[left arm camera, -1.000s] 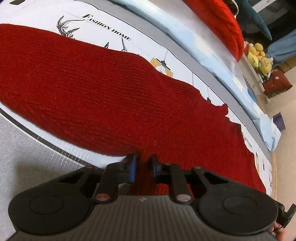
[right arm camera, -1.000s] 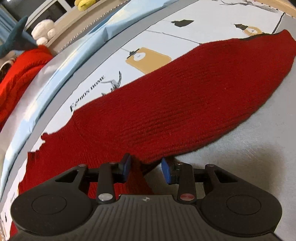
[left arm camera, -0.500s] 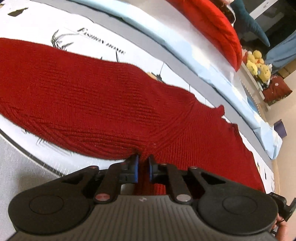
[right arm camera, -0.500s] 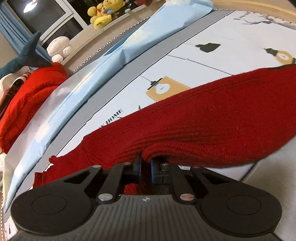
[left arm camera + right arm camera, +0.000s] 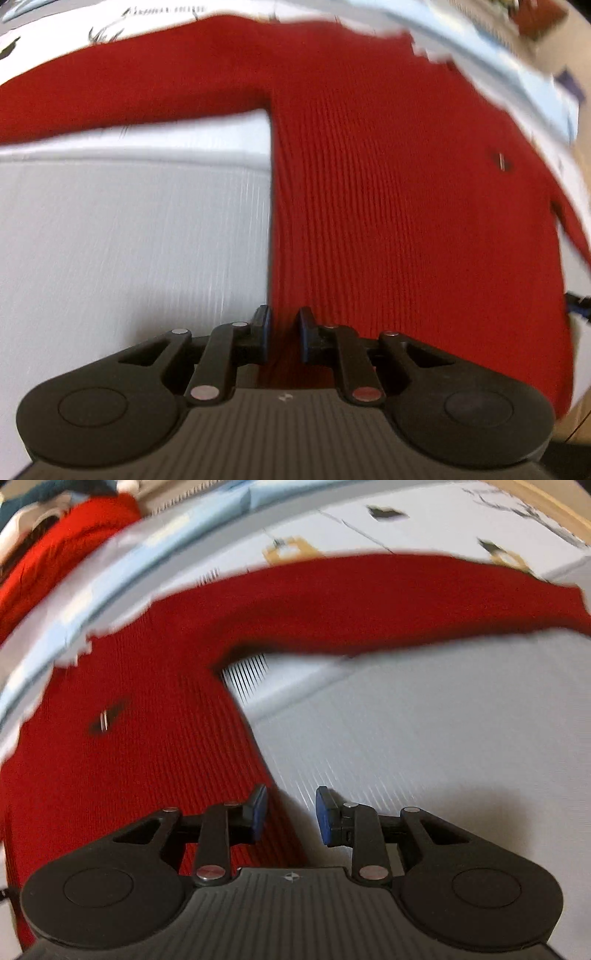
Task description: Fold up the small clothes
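Both tongs point steeply down at the side seams of the red sweater [image 5: 388, 192]. Left gripper [image 5: 282, 334]: jaws narrow but opening, knit edge running between the pads; can't tell if the pads bite it. Right gripper [image 5: 290, 812]: jaws opening, wider gap, sweater edge lying just inside the left pad, pads not pressing on it.

Sweater lies face-up and flat on the bedspread [image 5: 424, 738], body toward 12 o'clock from each camera, one sleeve at 10 o'clock in the left view, the other at 2 o'clock in the right view.

Risks, as I judge them:
- Uneven release: one side lets go first, hem skews.
- Loose rib knit stretches, could snag on a pad edge as jaws part.
- Frames are motion-blurred; fast moves may drag the body off square.
- Sleeves are spread wide, so a regrab could catch a single layer.

Materials: chunky vertical-rib knit, soft, limp, small dark chest logo [image 5: 107, 718]. Bedspread is pale grey, fine-striped, smooth, low friction.
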`<state>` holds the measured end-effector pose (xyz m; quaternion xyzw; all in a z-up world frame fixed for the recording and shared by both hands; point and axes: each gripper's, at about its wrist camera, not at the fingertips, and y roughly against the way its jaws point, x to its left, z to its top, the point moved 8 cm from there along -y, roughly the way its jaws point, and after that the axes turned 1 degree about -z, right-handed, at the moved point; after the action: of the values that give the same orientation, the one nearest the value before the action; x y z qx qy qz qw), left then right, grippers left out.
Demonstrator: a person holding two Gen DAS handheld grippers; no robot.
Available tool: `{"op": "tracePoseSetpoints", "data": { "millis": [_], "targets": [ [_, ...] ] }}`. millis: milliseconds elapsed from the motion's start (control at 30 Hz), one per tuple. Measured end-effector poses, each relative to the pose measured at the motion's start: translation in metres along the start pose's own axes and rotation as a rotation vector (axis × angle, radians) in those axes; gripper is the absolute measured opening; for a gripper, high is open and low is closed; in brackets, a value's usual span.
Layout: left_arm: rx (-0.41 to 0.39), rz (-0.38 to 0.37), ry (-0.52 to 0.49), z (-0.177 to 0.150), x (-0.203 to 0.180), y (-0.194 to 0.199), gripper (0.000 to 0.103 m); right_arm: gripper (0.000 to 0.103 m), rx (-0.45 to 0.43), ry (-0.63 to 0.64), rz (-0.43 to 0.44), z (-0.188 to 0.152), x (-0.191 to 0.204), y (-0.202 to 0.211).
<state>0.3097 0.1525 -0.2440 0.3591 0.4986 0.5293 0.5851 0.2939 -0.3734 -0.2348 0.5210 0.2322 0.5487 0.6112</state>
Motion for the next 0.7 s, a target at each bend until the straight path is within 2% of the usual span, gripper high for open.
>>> {"op": "tracePoseSetpoints", "data": {
  "millis": [100,167,267,333,400,500,533,567,633,700],
  "targets": [
    [0.053,0.045,-0.008,-0.044,0.003,0.010,0.016,0.029,0.086,0.065,-0.006,-0.047,-0.010,0.022],
    [0.060,0.060,0.020,-0.063,0.006,0.019,0.016,0.029,0.108,0.080,-0.014,-0.072,-0.014,0.037],
    [0.061,0.056,0.075,-0.090,0.010,0.030,0.016,0.029,0.146,0.049,-0.001,-0.101,-0.024,0.052],
    [0.062,0.056,0.103,-0.114,0.013,0.031,0.020,0.029,0.152,0.041,0.003,-0.118,-0.031,0.061],
    [0.038,0.033,0.147,-0.134,0.016,0.032,0.025,0.029,0.148,0.024,0.015,-0.129,-0.036,0.068],
    [-0.004,0.009,0.185,-0.149,0.016,0.037,0.025,0.029,0.136,0.017,0.025,-0.136,-0.040,0.075],
    [-0.015,0.008,0.182,-0.152,0.015,0.038,0.022,0.029,0.130,0.022,0.023,-0.140,-0.041,0.077],
    [-0.033,0.012,0.170,-0.154,0.015,0.041,0.012,0.029,0.128,0.025,0.022,-0.141,-0.042,0.076],
    [-0.073,0.017,0.149,-0.155,0.015,0.050,0.010,0.029,0.116,0.025,0.018,-0.144,-0.040,0.079],
    [-0.147,0.019,0.162,-0.153,0.018,0.065,0.009,0.020,0.047,-0.006,0.056,-0.135,-0.036,0.091]
  ]
}}
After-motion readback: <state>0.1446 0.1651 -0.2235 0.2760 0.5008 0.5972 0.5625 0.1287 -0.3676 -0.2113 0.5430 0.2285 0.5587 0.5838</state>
